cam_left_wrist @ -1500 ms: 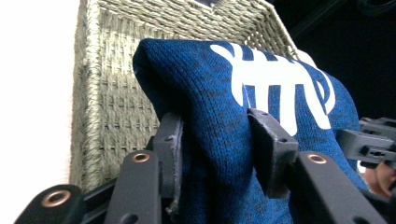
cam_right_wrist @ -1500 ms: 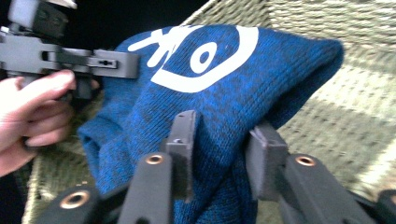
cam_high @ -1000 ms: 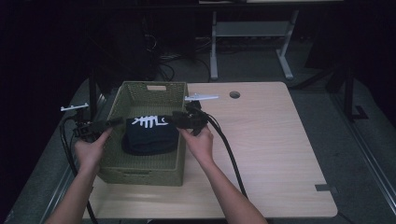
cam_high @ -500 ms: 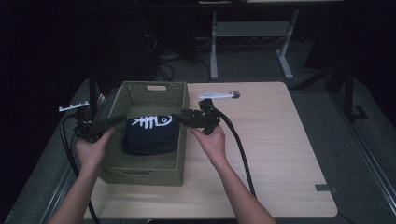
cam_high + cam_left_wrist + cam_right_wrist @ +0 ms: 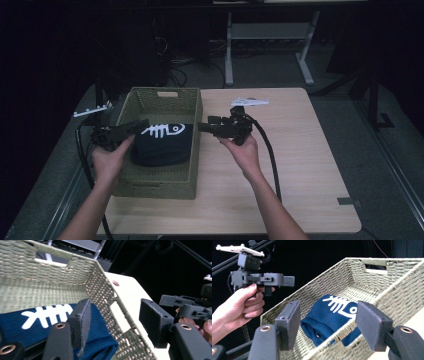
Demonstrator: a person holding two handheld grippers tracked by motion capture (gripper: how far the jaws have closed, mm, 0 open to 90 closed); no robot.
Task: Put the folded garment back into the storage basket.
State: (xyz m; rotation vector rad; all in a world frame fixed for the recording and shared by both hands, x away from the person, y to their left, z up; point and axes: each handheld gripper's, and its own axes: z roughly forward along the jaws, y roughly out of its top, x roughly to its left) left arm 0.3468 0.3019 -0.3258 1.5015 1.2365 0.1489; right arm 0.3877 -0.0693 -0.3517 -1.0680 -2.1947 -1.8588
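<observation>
I see one woven basket (image 5: 187,145) at the left part of the light wooden table (image 5: 300,165). Inside it lies one folded dark blue cloth (image 5: 162,145) with a white fishbone print. I hold two grippers. The left gripper (image 5: 113,323) is over the basket's left rim, its jaws wide apart and empty. The right gripper (image 5: 328,323) is just right of the basket, above the table, its jaws also spread and holding nothing.

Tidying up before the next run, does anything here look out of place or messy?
Nothing stands out. The folded navy cloth lies inside the woven basket, which sits squarely on the table.
</observation>
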